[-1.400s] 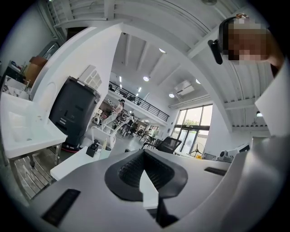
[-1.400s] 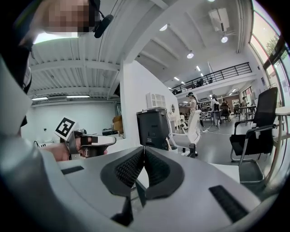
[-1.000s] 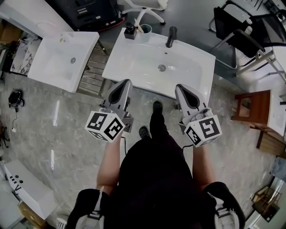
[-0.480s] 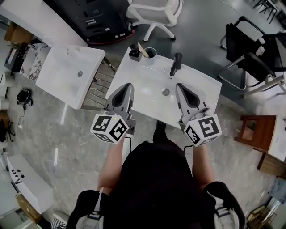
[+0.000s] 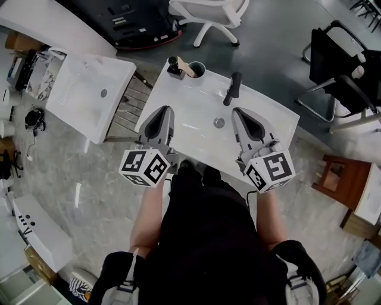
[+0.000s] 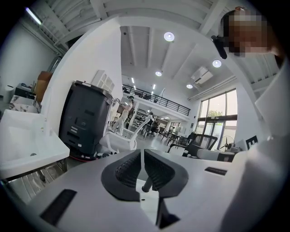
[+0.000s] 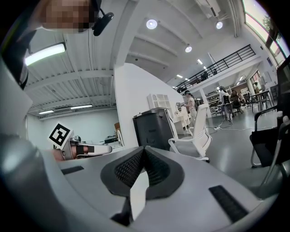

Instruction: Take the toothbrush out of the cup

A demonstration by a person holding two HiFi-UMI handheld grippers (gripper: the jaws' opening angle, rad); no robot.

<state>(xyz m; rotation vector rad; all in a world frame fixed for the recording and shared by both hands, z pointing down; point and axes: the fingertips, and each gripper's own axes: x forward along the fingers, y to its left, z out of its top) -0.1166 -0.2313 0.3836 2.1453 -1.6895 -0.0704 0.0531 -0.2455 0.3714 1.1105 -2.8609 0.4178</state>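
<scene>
A cup (image 5: 197, 70) stands at the far left corner of the white sink (image 5: 262, 119), and a tan toothbrush (image 5: 185, 67) leans out of it to the left. In the head view my left gripper (image 5: 162, 111) hovers over the sink's near left part. My right gripper (image 5: 239, 113) hovers over the near right part, beside the drain (image 5: 219, 123). Both stay well short of the cup. The left gripper view shows the left gripper (image 6: 142, 152) with jaws together and nothing held. In the right gripper view, the right gripper (image 7: 144, 149) is likewise shut and empty. Neither gripper view shows the cup.
A black faucet (image 5: 232, 88) rises at the sink's back edge, and a black bottle (image 5: 173, 67) stands beside the cup. A second white basin (image 5: 89, 86) lies to the left, with a metal rack between. Chairs (image 5: 208, 12) stand behind the sink, and a wooden stool (image 5: 333, 177) at right.
The person has stepped up to the sink. Both grippers have moved forward from over the floor to over the sink's near part. Their jaws stay together.
</scene>
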